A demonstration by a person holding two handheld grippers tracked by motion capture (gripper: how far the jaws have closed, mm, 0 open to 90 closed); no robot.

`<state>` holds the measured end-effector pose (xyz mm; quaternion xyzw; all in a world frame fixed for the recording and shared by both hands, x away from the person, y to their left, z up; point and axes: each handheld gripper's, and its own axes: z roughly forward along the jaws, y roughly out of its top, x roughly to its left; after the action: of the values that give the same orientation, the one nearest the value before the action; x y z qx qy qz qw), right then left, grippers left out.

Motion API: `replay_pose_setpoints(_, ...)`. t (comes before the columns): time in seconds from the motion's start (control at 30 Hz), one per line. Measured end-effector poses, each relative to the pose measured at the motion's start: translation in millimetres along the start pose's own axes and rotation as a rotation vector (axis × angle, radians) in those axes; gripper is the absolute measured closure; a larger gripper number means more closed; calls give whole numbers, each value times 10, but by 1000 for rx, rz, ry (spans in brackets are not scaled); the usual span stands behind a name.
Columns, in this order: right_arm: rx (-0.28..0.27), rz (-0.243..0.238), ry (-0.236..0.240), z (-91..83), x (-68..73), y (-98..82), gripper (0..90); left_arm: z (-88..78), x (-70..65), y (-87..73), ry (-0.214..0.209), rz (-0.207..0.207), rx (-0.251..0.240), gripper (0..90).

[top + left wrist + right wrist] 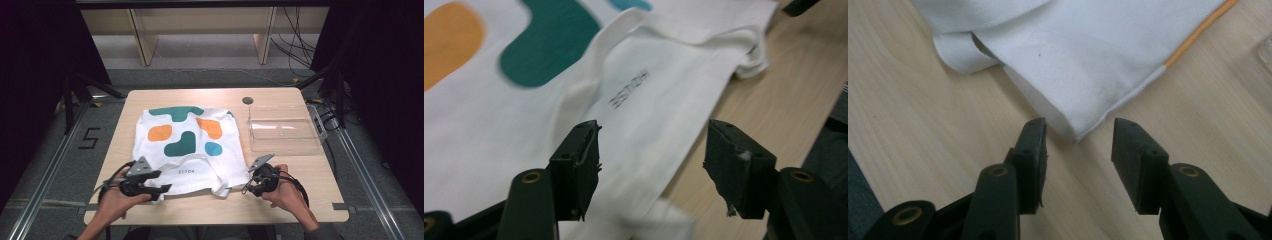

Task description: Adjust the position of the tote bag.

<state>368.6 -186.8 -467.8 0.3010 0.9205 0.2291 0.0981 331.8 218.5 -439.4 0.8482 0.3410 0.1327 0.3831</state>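
Note:
A white tote bag (185, 145) printed with teal, orange and blue shapes lies flat on the wooden table (310, 200). Its handle strap (220, 189) curls over the near edge. My left gripper (162, 189) sits at the bag's near left corner. In the left gripper view its jaws (654, 132) stand wide apart over the cloth (524, 100), gripping nothing. My right gripper (246, 186) is at the near right corner. In the right gripper view the bag's corner (1088, 50) points into the gap of the open gripper (1078, 127), with the pads clear of it.
A clear plastic box (285, 130) stands to the right of the bag at the table's far right. A round cable hole (247, 100) sits behind it. Bare wood runs along the near edge. Wooden shelving and cables lie beyond the table.

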Motion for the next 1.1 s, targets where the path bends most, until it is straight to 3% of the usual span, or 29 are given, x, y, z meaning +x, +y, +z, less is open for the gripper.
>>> replay_pose_setpoints(0.13,13,29,-3,0,25,8,579,-217,197,-233,66,-57,5,360)
replay_pose_setpoints(0.2,11,14,-13,11,10,14,579,-355,302,-349,109,-23,56,358)
replay_pose_setpoints(0.27,11,-4,-16,30,-3,21,580,-465,392,-506,159,-30,91,352)
replay_pose_setpoints(0.33,11,2,-26,40,6,28,582,-503,432,-596,179,-63,84,352)
replay_pose_setpoints(0.37,14,1,-17,42,10,30,584,-549,463,-657,170,-68,122,352)
replay_pose_setpoints(0.4,23,5,-19,53,20,37,584,-562,469,-696,173,-69,130,353)
replay_pose_setpoints(0.63,21,-15,-20,89,30,79,587,-463,438,-764,148,-87,158,352)
replay_pose_setpoints(0.77,31,-14,-27,102,27,75,580,-327,413,-755,159,-74,174,335)
replay_pose_setpoints(0.8,30,-10,-31,109,27,74,578,-309,425,-745,166,-59,197,333)
replay_pose_setpoints(0.83,24,-58,-35,128,-1,76,579,-289,434,-733,178,-46,205,332)
replay_pose_setpoints(0.87,36,-3,-22,132,29,73,575,-238,427,-727,194,-67,194,332)
replay_pose_setpoints(0.9,38,-20,-33,142,15,78,573,-237,440,-719,184,-56,209,329)
replay_pose_setpoints(0.93,34,-9,-35,140,26,80,572,-209,430,-723,183,-87,193,325)
replay_pose_setpoints(1.0,39,8,-26,150,44,90,564,-193,452,-715,188,-80,212,327)
replay_pose_setpoints(1.03,36,-5,-40,150,38,95,558,-182,469,-712,191,-79,226,327)
replay_pose_setpoints(1.07,27,-13,-48,159,32,98,547,-152,461,-711,205,-111,196,327)
replay_pose_setpoints(1.1,19,-17,-57,160,22,103,539,-164,486,-701,204,-90,217,327)
